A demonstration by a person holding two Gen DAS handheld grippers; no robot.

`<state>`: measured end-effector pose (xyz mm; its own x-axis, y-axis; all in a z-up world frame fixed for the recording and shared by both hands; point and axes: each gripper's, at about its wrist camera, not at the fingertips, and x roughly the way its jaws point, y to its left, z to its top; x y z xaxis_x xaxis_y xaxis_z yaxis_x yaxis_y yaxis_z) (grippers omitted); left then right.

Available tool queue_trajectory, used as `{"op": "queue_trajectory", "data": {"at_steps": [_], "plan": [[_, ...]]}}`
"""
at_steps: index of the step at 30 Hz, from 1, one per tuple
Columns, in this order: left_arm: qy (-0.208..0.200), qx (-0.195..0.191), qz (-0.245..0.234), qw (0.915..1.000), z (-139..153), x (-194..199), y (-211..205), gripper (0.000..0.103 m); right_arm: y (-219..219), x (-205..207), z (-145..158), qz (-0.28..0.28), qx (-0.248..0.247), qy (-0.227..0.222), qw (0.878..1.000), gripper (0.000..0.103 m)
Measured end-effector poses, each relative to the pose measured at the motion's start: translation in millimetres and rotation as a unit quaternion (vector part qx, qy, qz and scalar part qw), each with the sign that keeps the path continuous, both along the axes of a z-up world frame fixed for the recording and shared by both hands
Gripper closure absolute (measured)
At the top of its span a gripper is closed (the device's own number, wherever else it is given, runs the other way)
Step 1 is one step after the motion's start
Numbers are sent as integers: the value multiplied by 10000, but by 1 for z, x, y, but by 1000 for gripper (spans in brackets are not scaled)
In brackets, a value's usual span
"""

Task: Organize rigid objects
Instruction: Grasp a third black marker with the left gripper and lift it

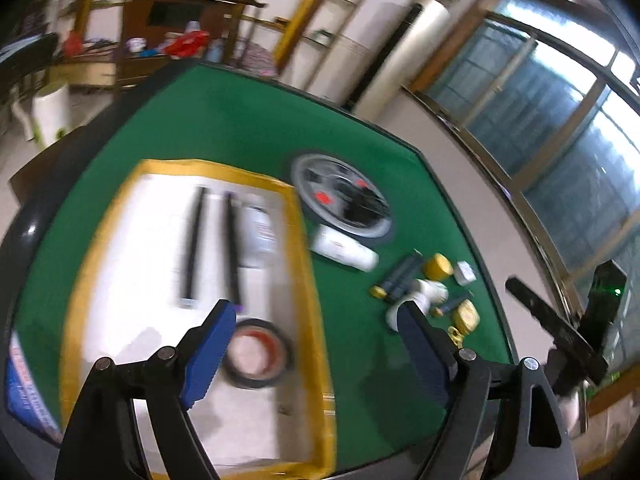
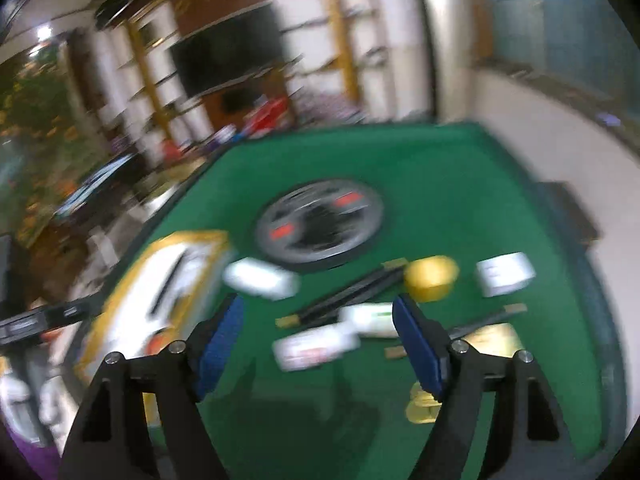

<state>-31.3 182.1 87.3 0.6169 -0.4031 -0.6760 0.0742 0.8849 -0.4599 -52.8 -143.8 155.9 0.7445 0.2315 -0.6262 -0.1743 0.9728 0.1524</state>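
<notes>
The right gripper (image 2: 316,344) hung wide open and empty above the loose clutter (image 2: 360,312) on the green table (image 2: 440,168), the left gripper (image 1: 316,340) likewise agape and empty by the yellow-edged mat (image 1: 308,320), so steadying first, then picking one item, seemed wise.

The left tool (image 1: 316,320) has its blue-padded jaws spread wide, holding nothing. The right tool (image 2: 318,314) is likewise spread and holds nothing.

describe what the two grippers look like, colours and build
The left gripper and the right gripper match: black angular linkage arms with triangular cutouts and round silver pivot pins, ending in flat fingers faced with blue ribbed pads. No cables or markings show.
</notes>
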Motion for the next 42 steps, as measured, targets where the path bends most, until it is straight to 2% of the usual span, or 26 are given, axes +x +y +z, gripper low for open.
{"op": "queue_trajectory", "data": {"at_steps": [2, 3, 4, 6, 8, 10, 14, 20, 25, 27, 29, 31, 32, 34, 38, 40, 42], "plan": [[2, 46, -221, 9997, 0, 3, -22, 17, -32, -10, 2, -544, -66, -400, 9977, 14], [8, 77, -304, 9995, -1, 5, -32, 17, -53, -15, 0, -819, 81, -583, 9949, 2], [12, 106, -368, 9993, -2, 5, -41, 17, -71, -17, -5, -1009, 278, -654, 9924, 0], [57, 202, -560, 9982, -7, 10, -63, 17, -111, -7, -22, -1567, 708, -254, 9848, 0], [147, 355, -750, 9964, -14, 17, -86, 17, -138, 8, -45, -1651, 1128, 285, 9794, 0], [229, 551, -902, 9941, -19, 21, -107, 17, -150, 17, -60, -1708, 1164, 407, 9776, 0], [472, 709, -1280, 9881, -28, 39, -147, 17, -150, 29, -79, -1568, 1192, 430, 9795, 0], [767, 1088, -1405, 9811, -46, 82, -180, 17, -154, 38, -98, -1602, 1471, 329, 9755, 0], [705, 1432, -1503, 9757, -59, 117, -196, 17, -154, 36, -102, -1490, 1760, 243, 9728, 0], [562, 1816, -1573, 9691, -63, 131, -205, 18, -154, 37, -103, -1457, 1770, 258, 9730, 0], [505, 2006, -1585, 9654, -68, 142, -210, 22, -153, 37, -103, -1436, 1756, 266, 9736, 0], [744, 1743, -1721, 9667, -73, 144, -209, 41, -152, 37, -103, -1402, 1749, 261, 9742, 0], [907, 1613, -1937, 9634, -79, 140, -214, 51, -151, 37, -102, -1393, 1740, 251, 9745, 0], [637, 1981, -2282, 9511, -81, 119, -229, 49, -149, 37, -102, -1362, 1731, 235, 9752, 0], [696, 1921, -2754, 9394, -78, 91, -238, 52, -147, 39, -104, -1305, 1735, 285, 9757, 0], [684, 1796, -2696, 9436, -74, 91, -233, 52, -146, 40, -104, -1289, 1740, 291, 9759, 0], [665, 1665, -2459, 9526, -71, 99, -222, 52, -145, 40, -104, -1273, 1744, 307, 9759, 0]]}}
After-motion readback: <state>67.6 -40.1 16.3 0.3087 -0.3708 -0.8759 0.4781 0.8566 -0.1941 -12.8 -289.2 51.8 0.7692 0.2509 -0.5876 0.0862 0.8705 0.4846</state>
